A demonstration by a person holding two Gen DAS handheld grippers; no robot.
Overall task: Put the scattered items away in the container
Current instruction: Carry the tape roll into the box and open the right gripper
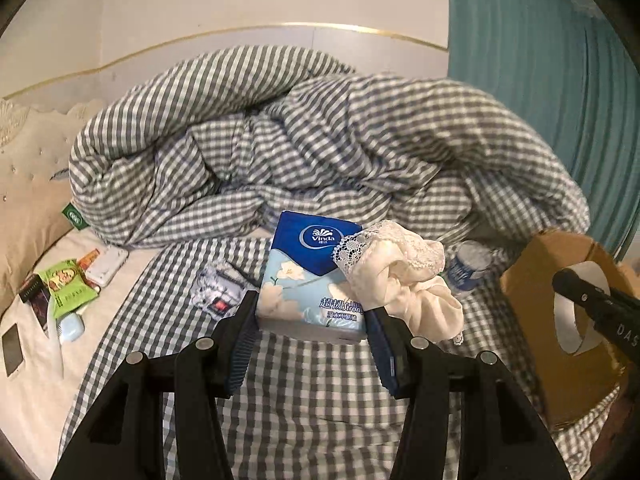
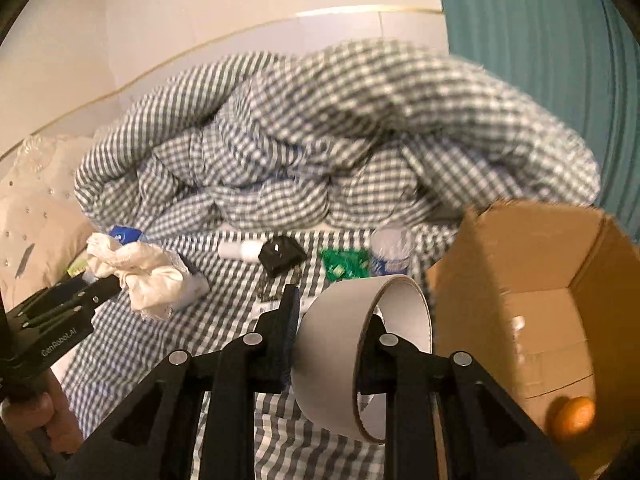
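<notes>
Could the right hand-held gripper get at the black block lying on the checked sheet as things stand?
Probably not yet: the right hand-held gripper is shut on the wall of a white tape ring, so its jaws are occupied. Otherwise the black block lies uncovered on the checked sheet.

Both views are warm, yellowish indoor light, moderately dim, with no hard shadows; the source can't be told. Heavy fisheye: black vignette in all corners, and the wall trim (image 1: 280, 30) bows into an arc toward 12 o'clock. Left wrist view is mostly sharp: print on the tissue pack (image 1: 312, 276) is readable, with slight softness on the checked duvet (image 1: 320, 136) toward 2 o'clock. Right wrist view is motion-blurred: its checks smear at 1 o'clock, and the cardboard box (image 2: 532, 272) rim at 3 o'clock is fuzzy. The orange (image 2: 574, 416) at 4 o'clock is soft. The curtain (image 2: 540, 60) is dark teal, with no glare.
</notes>
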